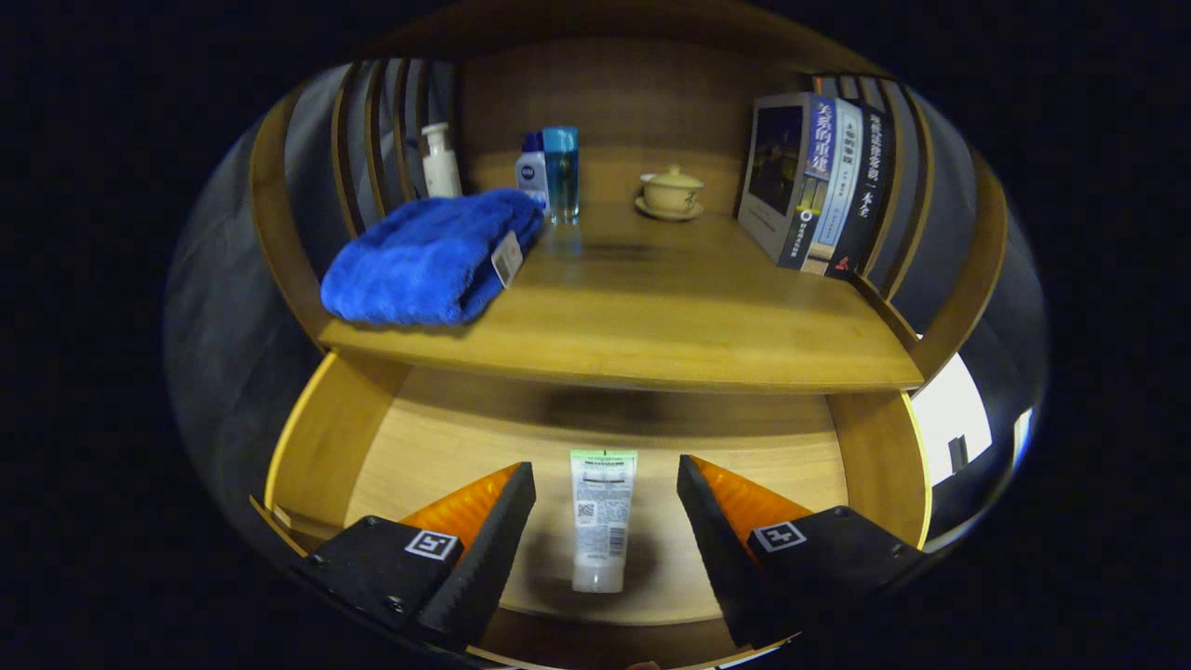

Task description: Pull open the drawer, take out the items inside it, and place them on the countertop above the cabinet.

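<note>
The wooden drawer (pixel 316 447) stands pulled open below the countertop (pixel 651 326). A white squeeze tube (pixel 601 517) lies flat on the drawer's floor, its cap end toward me. My gripper (pixel 605 484) hangs open above the drawer, and the tube lies in the gap between the two fingers without either touching it. On the countertop's left side rests a folded blue towel (pixel 433 259) with a white tag.
At the back of the countertop stand a white pump bottle (pixel 440 160), a small blue-and-white bottle (pixel 531 177), a blue-capped clear bottle (pixel 561 174) and a lidded tea cup on a saucer (pixel 671 193). Several books (pixel 819 181) lean at the right. Slatted side rails flank the shelf.
</note>
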The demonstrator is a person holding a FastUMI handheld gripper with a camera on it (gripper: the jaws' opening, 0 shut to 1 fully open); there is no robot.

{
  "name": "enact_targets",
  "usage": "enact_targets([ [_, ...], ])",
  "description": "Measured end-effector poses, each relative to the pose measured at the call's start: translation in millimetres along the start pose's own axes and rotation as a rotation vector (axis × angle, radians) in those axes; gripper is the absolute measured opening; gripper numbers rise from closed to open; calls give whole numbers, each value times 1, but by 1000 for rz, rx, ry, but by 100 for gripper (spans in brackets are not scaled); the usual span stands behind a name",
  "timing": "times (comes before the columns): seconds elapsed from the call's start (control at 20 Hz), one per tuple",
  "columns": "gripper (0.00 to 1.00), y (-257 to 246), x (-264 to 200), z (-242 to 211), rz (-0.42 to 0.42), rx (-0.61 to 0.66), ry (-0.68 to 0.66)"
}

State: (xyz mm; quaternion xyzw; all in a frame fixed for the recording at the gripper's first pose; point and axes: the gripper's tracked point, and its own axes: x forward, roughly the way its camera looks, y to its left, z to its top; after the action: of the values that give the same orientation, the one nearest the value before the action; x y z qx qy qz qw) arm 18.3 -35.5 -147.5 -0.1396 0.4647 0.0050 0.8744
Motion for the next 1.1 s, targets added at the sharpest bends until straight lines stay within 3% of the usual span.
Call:
enact_targets([
  [0.7, 99, 12, 39, -72, 5, -18, 349],
  [0.8, 92, 7, 42, -79, -14, -11, 381],
  [0.95, 59, 2, 40, -78, -16, 5, 381],
  [1.1, 48, 6, 39, -70, -34, 65, 332],
])
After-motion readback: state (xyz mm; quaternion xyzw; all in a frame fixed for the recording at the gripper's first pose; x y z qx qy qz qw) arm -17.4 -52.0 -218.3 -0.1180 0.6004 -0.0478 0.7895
